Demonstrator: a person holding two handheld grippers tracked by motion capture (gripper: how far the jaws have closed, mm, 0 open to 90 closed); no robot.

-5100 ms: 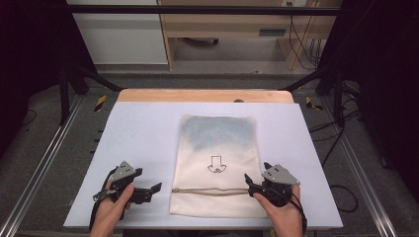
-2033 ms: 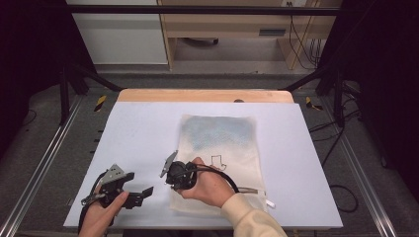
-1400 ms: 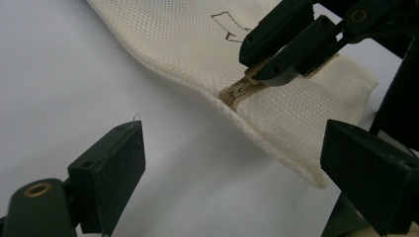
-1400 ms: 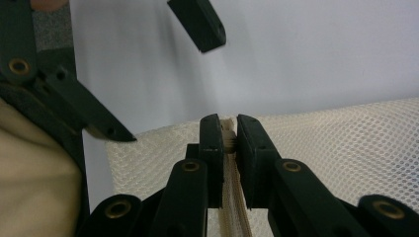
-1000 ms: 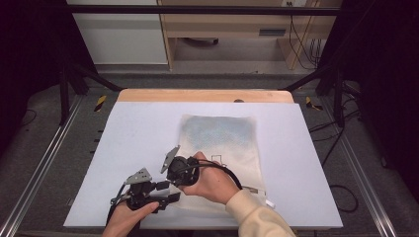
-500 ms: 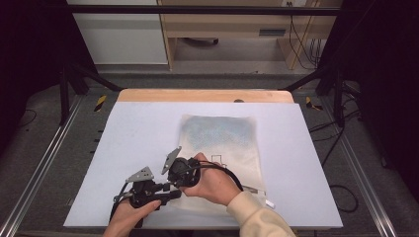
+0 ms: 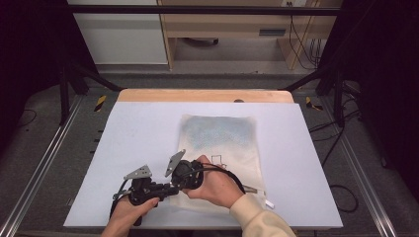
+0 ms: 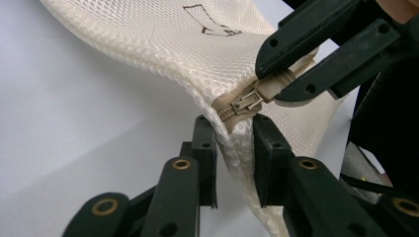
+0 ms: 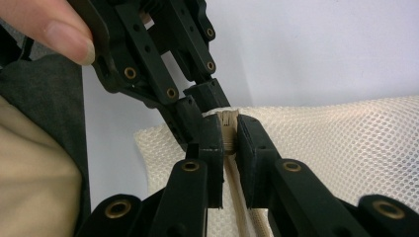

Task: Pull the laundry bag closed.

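At lower centre of the high frame, my left tool [image 8: 232, 143] pinches the mesh bag [image 7: 227, 143] corner on the bench [image 7: 143, 128]; my right tool [image 9: 228, 133] clamps the zipper pull [image 8: 247, 102]. I'd draw it straight along the teeth, keeping the left anchored.

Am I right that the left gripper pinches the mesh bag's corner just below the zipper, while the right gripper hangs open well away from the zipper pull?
Not quite. The left gripper does pinch the mesh bag at its corner below the zipper, but the right gripper is not open and away: the left gripper view shows its jaws closed on the zipper pull.
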